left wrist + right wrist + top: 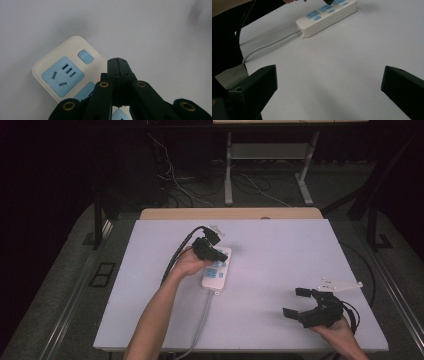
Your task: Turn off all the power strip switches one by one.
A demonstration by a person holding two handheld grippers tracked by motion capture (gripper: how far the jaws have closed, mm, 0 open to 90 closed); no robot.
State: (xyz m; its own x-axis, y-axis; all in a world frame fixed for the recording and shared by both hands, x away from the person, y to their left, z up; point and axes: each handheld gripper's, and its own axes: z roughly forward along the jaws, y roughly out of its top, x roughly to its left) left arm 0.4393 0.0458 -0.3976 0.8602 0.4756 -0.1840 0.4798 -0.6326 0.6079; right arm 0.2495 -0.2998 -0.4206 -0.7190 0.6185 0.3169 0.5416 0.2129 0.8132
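On the power strip [62, 75], no legible writing.

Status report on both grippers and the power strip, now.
Left gripper jaws shut, over the power strip by its blue switch. Right gripper open, empty, off to the side. Nothing in the way.

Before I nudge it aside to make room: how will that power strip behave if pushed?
The power strip lies flat and boxy, so it should slide rather than tip. Its grey cord trails off the table edge and may drag or swing it. The smooth tabletop probably offers little grip.
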